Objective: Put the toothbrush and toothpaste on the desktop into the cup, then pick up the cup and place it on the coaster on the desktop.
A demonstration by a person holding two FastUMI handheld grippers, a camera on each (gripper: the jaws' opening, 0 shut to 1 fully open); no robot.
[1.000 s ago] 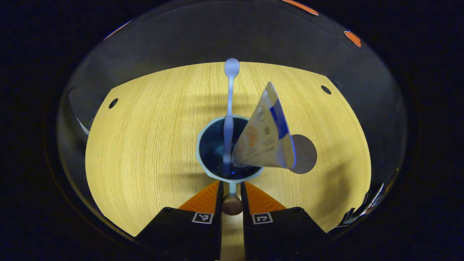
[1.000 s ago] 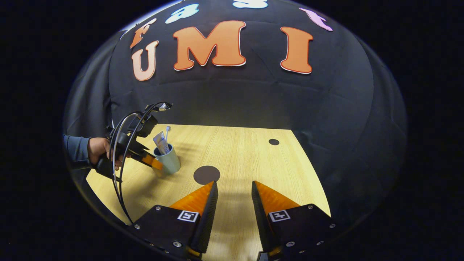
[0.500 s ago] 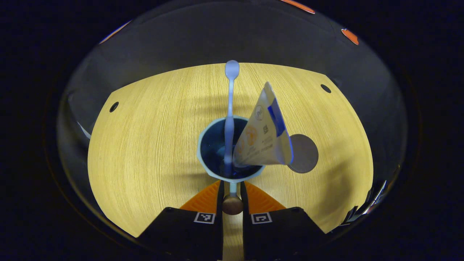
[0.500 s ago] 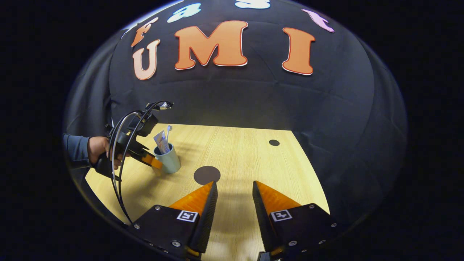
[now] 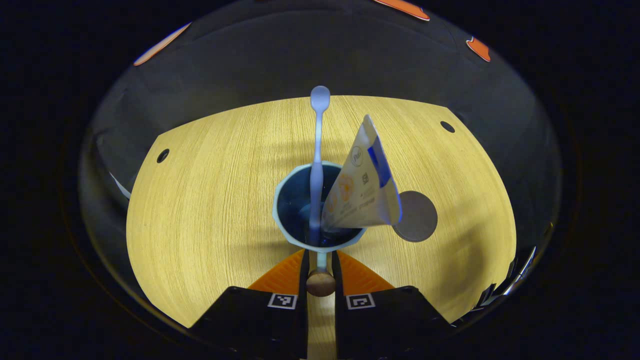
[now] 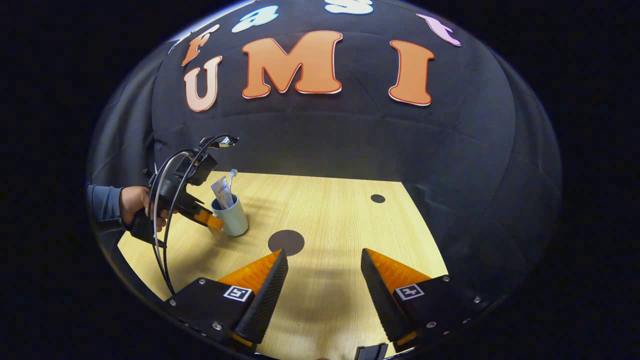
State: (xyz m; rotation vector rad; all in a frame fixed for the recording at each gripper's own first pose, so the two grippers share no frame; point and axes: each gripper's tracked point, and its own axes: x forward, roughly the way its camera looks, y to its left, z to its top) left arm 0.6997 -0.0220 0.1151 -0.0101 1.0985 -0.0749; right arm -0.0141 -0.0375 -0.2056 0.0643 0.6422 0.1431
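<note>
Cup [image 5: 300,240] holding toothbrush [image 5: 317,150] and toothpaste [image 5: 362,190], left fingers [image 5: 287,272] clamping its handle, right fingers [image 6: 260,305] apart, empty.

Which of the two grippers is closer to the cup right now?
The left. The left gripper grips the cup by its handle; the right gripper hangs open over bare desktop, apart from it, beyond the coaster.

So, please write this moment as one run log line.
phase: carry cup to coaster | left gripper: shut on cup rim | toothbrush, toothpaste: in cup | coaster: bare | right gripper: open
</note>
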